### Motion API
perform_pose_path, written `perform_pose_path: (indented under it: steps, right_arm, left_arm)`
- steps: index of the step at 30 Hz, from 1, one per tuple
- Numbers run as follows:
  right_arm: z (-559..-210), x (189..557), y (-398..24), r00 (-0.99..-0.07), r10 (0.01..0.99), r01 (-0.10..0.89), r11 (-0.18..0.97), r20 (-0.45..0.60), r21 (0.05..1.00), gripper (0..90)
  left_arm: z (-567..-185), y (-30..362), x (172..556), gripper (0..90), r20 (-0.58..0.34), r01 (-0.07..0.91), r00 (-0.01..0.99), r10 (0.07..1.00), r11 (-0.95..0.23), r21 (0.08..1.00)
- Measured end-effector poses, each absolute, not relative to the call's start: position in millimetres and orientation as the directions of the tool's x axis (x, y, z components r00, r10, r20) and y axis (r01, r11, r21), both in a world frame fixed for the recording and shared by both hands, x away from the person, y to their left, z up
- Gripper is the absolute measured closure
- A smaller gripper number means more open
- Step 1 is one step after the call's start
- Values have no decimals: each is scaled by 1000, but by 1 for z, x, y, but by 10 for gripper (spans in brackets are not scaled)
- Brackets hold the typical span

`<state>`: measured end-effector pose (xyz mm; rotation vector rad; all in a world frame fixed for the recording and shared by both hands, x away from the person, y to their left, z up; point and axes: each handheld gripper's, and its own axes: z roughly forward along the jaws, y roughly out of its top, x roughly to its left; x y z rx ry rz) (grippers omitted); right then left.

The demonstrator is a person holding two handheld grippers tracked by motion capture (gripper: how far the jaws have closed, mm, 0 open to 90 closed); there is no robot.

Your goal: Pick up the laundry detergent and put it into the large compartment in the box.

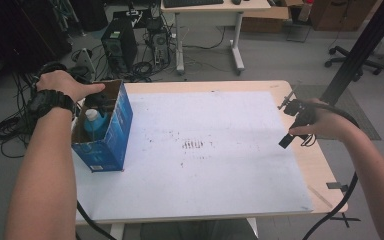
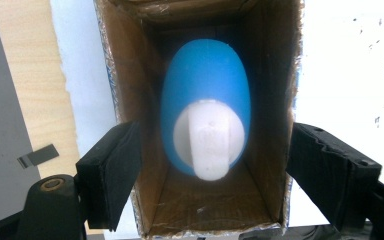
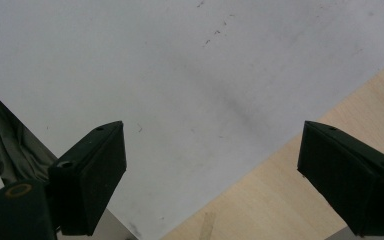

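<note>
The left hand-held gripper (image 2: pixel 207 170) hangs open over the blue carton (image 1: pixel 111 135) at the table's (image 1: pixel 300 150) left edge, jaws apart and gripping nothing. Inside stands a blue bottle (image 2: pixel 206 100), probably light, smooth and slippery, best taken at its white cap (image 2: pixel 209 137). The right hand-held gripper (image 3: pixel 215 175) hovers open and empty near the right edge.

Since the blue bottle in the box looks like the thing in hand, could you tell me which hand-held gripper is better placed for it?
Left, probably. The left hand-held gripper hangs over the open box, jaws apart above the blue bottle. The right hand-held gripper is open over the white mat near the far table edge.
</note>
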<state>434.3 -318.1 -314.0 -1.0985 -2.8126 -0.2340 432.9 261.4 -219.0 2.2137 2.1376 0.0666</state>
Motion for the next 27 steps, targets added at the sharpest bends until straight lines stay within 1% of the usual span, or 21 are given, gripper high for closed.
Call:
perform_pose_path:
  steps: [11,27]
  right_arm:
    - [-313,433,-319,-729,666,683,723,158,103,120]
    - [-310,432,-319,-729,667,684,722,155,104,120]
  left_arm:
    - [-202,254,433,214,7,989,89,996,-89,118]
    - [-183,237,432,201,29,976,154,988,-157,149]
